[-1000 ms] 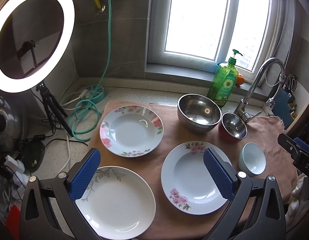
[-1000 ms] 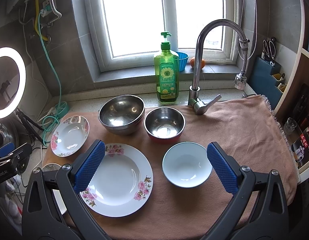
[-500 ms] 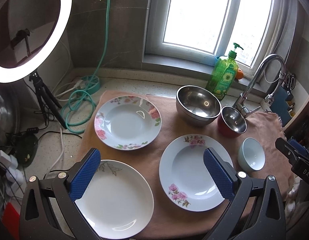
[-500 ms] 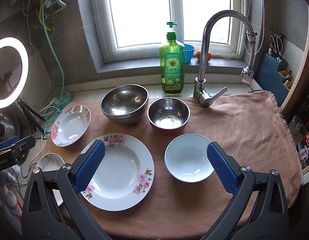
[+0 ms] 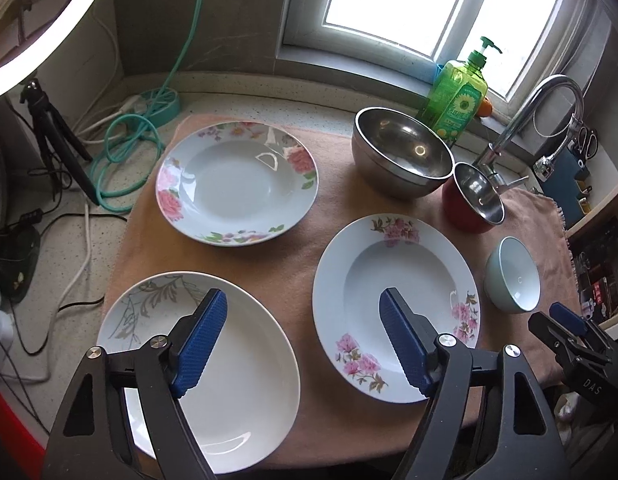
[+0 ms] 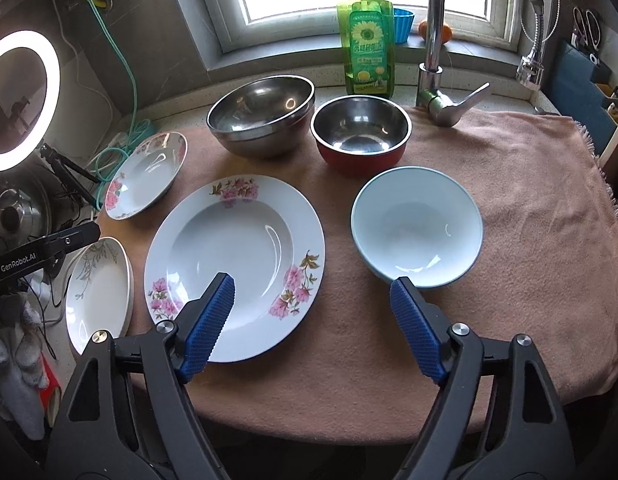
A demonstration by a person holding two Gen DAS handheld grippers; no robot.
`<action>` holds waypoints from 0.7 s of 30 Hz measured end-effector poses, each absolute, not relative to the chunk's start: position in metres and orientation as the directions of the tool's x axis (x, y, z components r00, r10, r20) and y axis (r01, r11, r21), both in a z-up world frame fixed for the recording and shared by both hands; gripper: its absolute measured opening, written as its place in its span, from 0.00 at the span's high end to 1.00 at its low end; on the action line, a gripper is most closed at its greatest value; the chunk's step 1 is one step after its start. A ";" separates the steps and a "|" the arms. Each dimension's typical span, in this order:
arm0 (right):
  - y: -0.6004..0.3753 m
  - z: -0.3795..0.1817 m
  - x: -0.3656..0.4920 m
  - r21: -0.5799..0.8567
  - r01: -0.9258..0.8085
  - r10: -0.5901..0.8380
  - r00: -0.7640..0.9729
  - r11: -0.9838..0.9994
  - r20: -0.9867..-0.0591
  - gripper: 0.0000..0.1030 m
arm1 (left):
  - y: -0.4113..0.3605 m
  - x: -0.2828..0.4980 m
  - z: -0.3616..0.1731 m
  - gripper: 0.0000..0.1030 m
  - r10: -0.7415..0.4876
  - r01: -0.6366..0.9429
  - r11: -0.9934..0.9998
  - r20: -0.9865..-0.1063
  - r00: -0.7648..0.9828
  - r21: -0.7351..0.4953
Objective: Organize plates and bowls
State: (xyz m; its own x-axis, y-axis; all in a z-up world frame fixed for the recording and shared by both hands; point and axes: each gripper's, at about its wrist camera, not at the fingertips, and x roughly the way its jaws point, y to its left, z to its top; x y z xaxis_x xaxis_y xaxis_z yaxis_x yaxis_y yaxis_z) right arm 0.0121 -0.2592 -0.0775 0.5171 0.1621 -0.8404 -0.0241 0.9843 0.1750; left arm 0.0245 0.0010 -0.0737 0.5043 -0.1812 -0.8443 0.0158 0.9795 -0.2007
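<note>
The pale blue ceramic bowl [image 6: 416, 232] sat on the pink towel-covered tabletop [image 6: 529, 208], just beyond the right claw [image 6: 314, 330], whose jaws had just narrowed, empty. The left claw [image 5: 303, 340], also narrowing and empty, hung between two plates. Approach step, I'd say; next, straddle a rim.

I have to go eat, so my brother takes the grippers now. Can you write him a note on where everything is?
Left gripper: open, empty, jaws just been closing, above the plain plate.
Right gripper: open, empty, jaws just been closing, above the cloth between the pink plate and the blue bowl.
Far side: rose plate, big steel bowl, red bowl. All lie singly on the cloth.
Done: nothing stacked yet.
Left: stack the three plates, nest the three bowls.
</note>
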 end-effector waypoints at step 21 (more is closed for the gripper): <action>-0.269 -0.135 0.037 0.367 0.050 0.325 0.368 0.929 -0.871 0.59 | -0.002 0.071 -0.126 0.60 -0.321 -0.001 0.939 -0.879 0.352 -0.343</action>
